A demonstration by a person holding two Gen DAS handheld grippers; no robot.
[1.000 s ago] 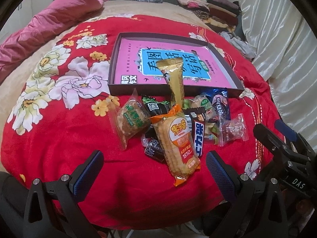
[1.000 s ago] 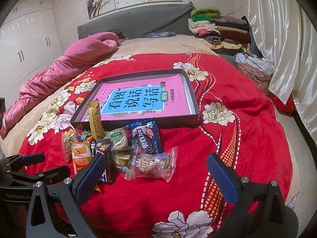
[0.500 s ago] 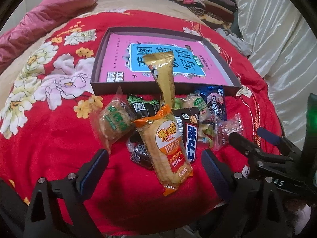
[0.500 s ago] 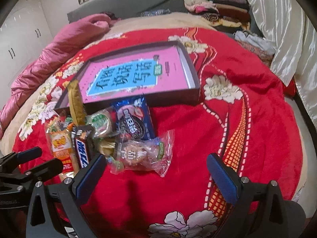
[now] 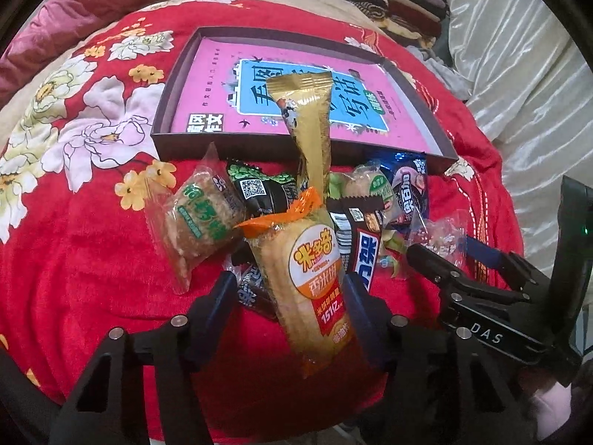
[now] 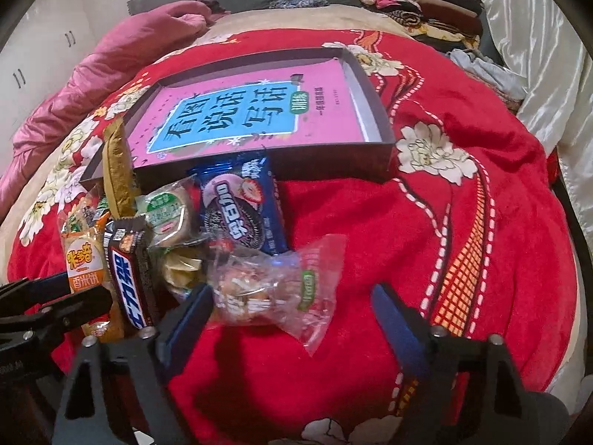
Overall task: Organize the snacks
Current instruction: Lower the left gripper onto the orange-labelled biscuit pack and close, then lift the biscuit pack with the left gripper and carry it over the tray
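Left gripper (image 5: 289, 300): jaws apart, straddling the lower half of the orange rice-cracker pack (image 5: 307, 282); whether the pads touch the wrapper, I cannot tell. Right gripper (image 6: 292, 315): jaws wide apart, nothing between the pads, with the clear-wrapped pastry (image 6: 270, 285) lying just ahead of its left finger.

Snack pile sits on the red floral blanket (image 5: 74, 252), just in front of the near wall of the dark shallow box (image 5: 259, 144). A pink book (image 5: 296, 100) lies flat in the box.

Obstructions around the rice-cracker pack: brown chocolate bar (image 5: 361, 244) touching its right side; black packet with QR code (image 5: 263, 193) behind it; clear-wrapped round cake (image 5: 200, 218) to its left; dark wrapper tucked partly underneath. A gold stick pack (image 5: 311, 129) stands tilted up behind, leaning over the box wall.

Blue Oreo pack (image 6: 244, 204) lies against the box front, between the green-label cake (image 6: 166, 215) and bare blanket.

Background: folded clothes stack (image 6: 418, 0), pink quilt (image 6: 122, 52), pale curtain (image 5: 519, 74).
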